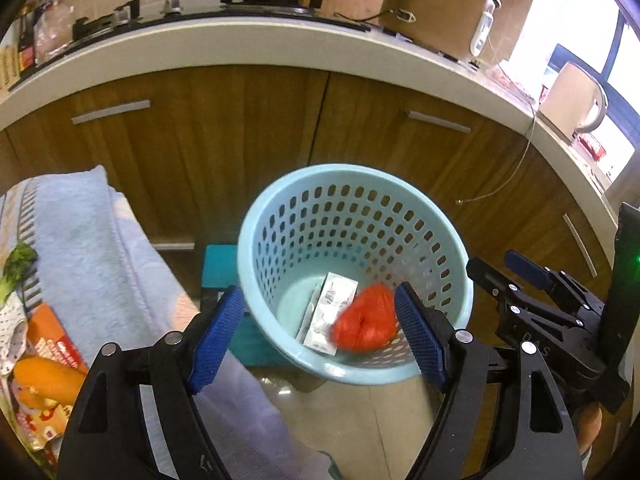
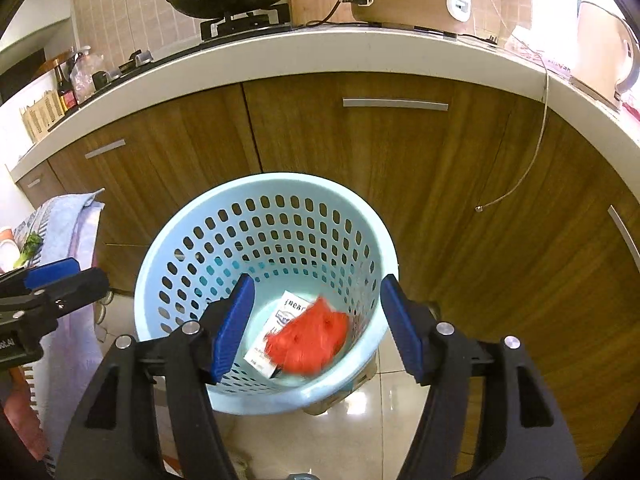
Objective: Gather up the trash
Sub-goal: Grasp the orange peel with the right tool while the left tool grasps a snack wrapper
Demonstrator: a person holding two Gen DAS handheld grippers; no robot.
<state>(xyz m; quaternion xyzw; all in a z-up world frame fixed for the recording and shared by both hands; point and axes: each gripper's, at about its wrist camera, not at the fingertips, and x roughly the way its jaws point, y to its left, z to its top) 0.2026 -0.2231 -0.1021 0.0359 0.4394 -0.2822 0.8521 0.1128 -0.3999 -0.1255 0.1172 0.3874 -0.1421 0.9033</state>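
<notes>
Light-blue perforated basket point(image 2: 264, 292), standing on the tiled floor point(image 2: 400, 412) before the wooden cabinet doors point(image 2: 360, 152) of the kitchen bench point(image 2: 320, 52); serves as the trash receptacle. Contents: one crumpled red plastic bag point(image 2: 308, 340), blurred, lying on or just above a white printed packet point(image 2: 280, 320) at the basket bottom; whether the bag has settled cannot be told. Right claw point(image 2: 316, 328): blue pads spread wide, nothing between them, poised directly over the basket mouth with the red bag below and ahead of it. Left claw point(image 1: 320, 332): likewise spread and empty, aimed at the basket point(image 1: 352, 272) from its left side, the red bag point(image 1: 366, 324) showing between its pads but down inside the basket, not gripped. Remaining trash, judged: to the left of the basket, a surface draped in a pale blue towel point(image 1: 80, 232) carries an orange snack wrapper point(image 1: 52, 344), a scrap of green vegetable point(image 1: 18, 260) and some white netting point(image 1: 12, 320). These lie to the left of, and near, the left claw, well apart from the right claw; the left hand is therefore the nearer for the next pickup. The wrapper's long axis cannot be read, since it is partly cut off at the frame edge. Basket appears far from full.
</notes>
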